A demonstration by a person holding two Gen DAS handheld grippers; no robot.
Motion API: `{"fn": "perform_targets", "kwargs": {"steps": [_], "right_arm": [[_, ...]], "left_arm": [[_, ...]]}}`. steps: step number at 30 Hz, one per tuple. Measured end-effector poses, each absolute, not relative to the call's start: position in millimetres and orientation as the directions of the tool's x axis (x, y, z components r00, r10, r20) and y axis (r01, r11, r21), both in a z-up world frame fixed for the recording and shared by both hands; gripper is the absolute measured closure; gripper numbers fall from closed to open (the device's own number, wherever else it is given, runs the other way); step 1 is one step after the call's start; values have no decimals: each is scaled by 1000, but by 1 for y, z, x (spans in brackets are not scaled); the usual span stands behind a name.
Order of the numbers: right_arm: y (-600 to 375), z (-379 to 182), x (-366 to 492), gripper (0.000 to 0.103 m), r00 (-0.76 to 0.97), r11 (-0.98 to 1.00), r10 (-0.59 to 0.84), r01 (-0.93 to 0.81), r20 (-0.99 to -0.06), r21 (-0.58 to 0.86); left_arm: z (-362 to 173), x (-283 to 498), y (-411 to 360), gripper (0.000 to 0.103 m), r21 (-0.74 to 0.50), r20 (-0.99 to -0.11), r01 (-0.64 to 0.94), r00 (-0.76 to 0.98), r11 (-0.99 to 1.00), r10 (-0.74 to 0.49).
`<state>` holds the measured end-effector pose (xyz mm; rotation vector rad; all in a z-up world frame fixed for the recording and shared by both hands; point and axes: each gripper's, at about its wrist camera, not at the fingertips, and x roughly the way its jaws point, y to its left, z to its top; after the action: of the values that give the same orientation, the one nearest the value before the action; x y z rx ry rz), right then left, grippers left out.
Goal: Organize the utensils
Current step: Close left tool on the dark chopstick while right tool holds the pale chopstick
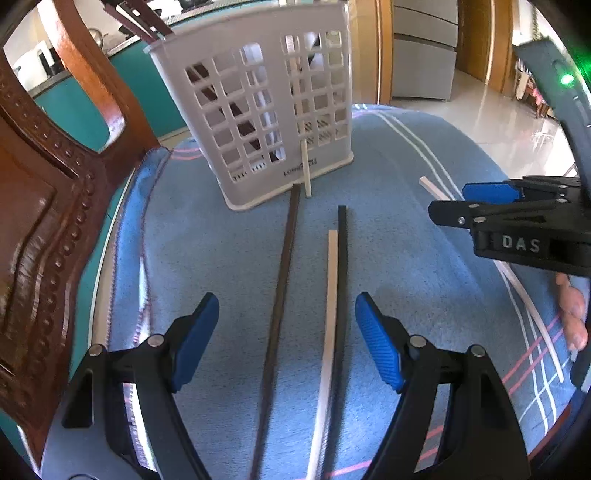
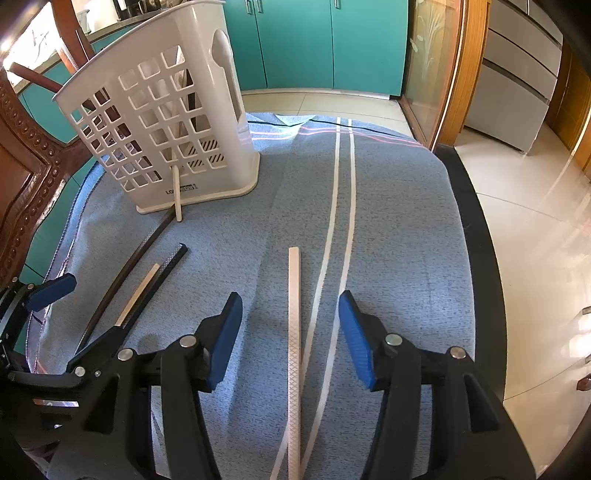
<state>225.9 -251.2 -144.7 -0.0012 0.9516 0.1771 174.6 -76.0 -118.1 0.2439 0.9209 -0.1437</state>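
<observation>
A white slotted utensil basket (image 1: pixel 258 110) (image 2: pixel 162 122) stands at the back of the blue cloth, with dark chopsticks (image 1: pixel 140 18) sticking out of its left compartment. One pale chopstick (image 1: pixel 306 170) leans against its front. My left gripper (image 1: pixel 287 314) is open above a brown chopstick (image 1: pixel 282 266), a pale chopstick (image 1: pixel 331 288) and a black chopstick (image 1: pixel 343 258), which lie side by side on the cloth. My right gripper (image 2: pixel 290 310) is open, and another pale chopstick (image 2: pixel 294 295) lies between its jaws with a gap on each side. The right gripper (image 1: pixel 476 206) also shows in the left wrist view.
A carved wooden chair (image 1: pixel 44 221) stands close on the left. The blue cloth (image 2: pixel 399 229) has white stripes (image 2: pixel 338 192) and ends at a dark table edge (image 2: pixel 480 240) on the right, with tiled floor beyond. Teal cabinets (image 2: pixel 314 40) are behind. A person's fingers (image 1: pixel 574 314) show at far right.
</observation>
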Motion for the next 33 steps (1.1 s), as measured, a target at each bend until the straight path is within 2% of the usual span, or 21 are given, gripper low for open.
{"fn": "perform_targets", "kwargs": {"steps": [7,10,14,16,17,19,22,29,32,33], "right_arm": [[-254,-139,223,49,579,985,159,-146,-799,90],[-255,-137,222,49,581,985,163,-149,-797,92],[-255,-137,221,49,579,984,165,-153,-798,92],[-252,-138,222,49,579,985,156,-156,-800,80],[-250,-138,222,49,579,984,157,-160,-800,77],[-246,-138,221,49,581,983,157,-166,-799,73],[-242,-139,221,49,580,982,162,-174,-798,73],[-237,-147,230,49,570,989,97,-146,-816,16],[-231,-150,232,54,572,989,57,-142,-818,-31],[-229,-150,232,56,575,989,55,-146,-817,-36]], "left_arm": [[-94,166,-39,27,9,-792,281,588,960,-164],[-94,159,-40,27,9,-801,334,566,942,-193],[-110,163,-49,28,26,-826,309,542,951,-154],[-119,172,-52,42,60,-844,269,528,961,-95],[-122,174,-50,44,55,-847,251,524,966,-88],[-121,184,-40,46,-8,-846,201,521,980,-114],[-120,195,-34,47,-37,-843,165,525,986,-120],[-132,217,-62,47,13,-853,190,514,982,-88],[-134,224,-71,53,8,-853,187,514,982,-91],[-134,228,-76,58,5,-853,187,514,982,-94]]}}
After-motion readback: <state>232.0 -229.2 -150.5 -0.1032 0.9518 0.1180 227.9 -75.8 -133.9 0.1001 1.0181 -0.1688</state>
